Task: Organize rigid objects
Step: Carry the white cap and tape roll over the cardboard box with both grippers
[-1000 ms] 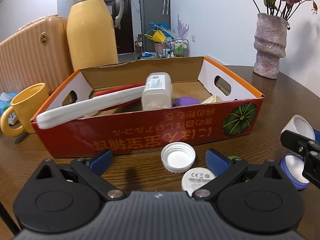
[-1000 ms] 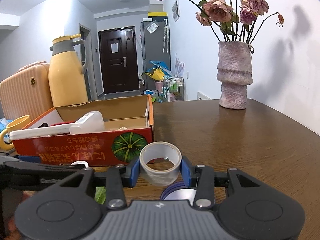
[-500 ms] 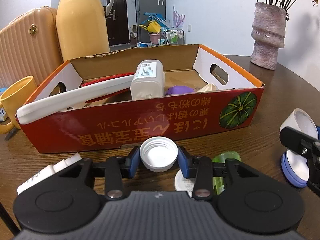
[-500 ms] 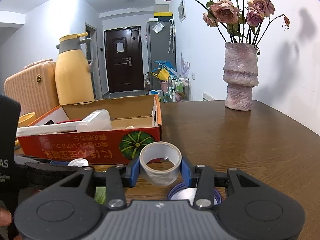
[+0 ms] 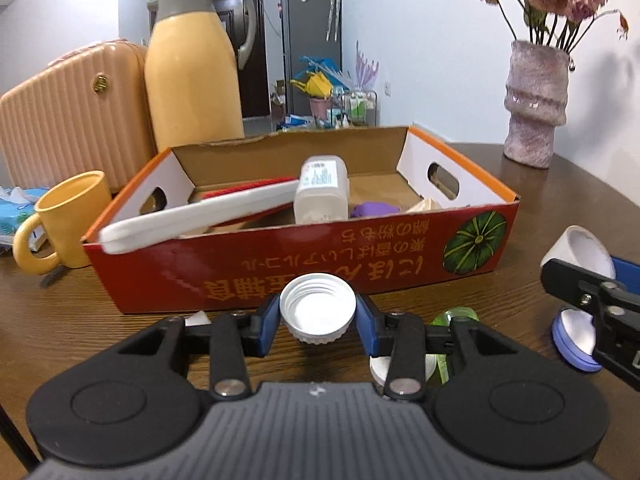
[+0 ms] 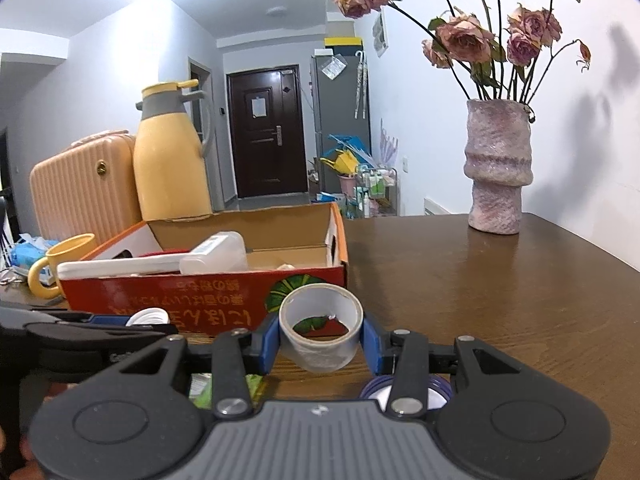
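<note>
My left gripper is shut on a white screw cap, held just in front of the red cardboard box's near wall. Inside the box lie a long white piece, a white bottle and a purple thing. My right gripper is shut on a roll of white tape, held above the table to the right of the box. Under it sits a blue-rimmed lid. The tape and right gripper also show at the right edge of the left wrist view.
A yellow mug, a yellow thermos and a peach suitcase stand left of and behind the box. A pink vase of dried roses stands at the back right. A green item and a white disc lie under my left gripper.
My left gripper went from open, with the white cap on the table ahead, to shut on the cap and has lifted it slightly. The right gripper keeps its hold on the tape.
</note>
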The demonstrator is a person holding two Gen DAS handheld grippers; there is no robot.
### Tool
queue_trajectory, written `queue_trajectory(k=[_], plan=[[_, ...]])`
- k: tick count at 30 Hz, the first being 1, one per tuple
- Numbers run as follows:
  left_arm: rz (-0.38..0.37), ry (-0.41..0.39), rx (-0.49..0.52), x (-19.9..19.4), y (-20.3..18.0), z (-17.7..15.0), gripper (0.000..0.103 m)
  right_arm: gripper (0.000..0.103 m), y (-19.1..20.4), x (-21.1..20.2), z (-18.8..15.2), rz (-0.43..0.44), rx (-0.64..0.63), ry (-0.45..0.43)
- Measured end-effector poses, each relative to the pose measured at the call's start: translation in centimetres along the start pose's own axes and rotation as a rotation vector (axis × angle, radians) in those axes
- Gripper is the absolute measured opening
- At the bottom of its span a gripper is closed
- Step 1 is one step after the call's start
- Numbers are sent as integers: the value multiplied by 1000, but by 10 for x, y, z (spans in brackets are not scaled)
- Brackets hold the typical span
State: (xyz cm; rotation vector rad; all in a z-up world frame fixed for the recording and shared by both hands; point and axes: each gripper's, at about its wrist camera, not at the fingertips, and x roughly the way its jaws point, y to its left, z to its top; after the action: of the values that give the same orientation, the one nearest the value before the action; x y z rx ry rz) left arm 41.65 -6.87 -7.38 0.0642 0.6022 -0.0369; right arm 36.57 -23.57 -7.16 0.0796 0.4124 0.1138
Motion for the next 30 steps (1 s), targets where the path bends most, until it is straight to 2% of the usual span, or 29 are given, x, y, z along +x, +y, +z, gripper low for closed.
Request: queue_trajectory(k=[12, 21, 30], plan=[[8, -92, -26, -47, 18, -8, 41, 41, 18, -16, -3, 51, -31, -86], [16, -154, -61, -76, 32, -10, 41, 41, 32, -20, -4, 55, -24, -114], [9, -193, -100, -84, 46, 1, 41, 41, 42, -15, 0, 43, -1, -150]])
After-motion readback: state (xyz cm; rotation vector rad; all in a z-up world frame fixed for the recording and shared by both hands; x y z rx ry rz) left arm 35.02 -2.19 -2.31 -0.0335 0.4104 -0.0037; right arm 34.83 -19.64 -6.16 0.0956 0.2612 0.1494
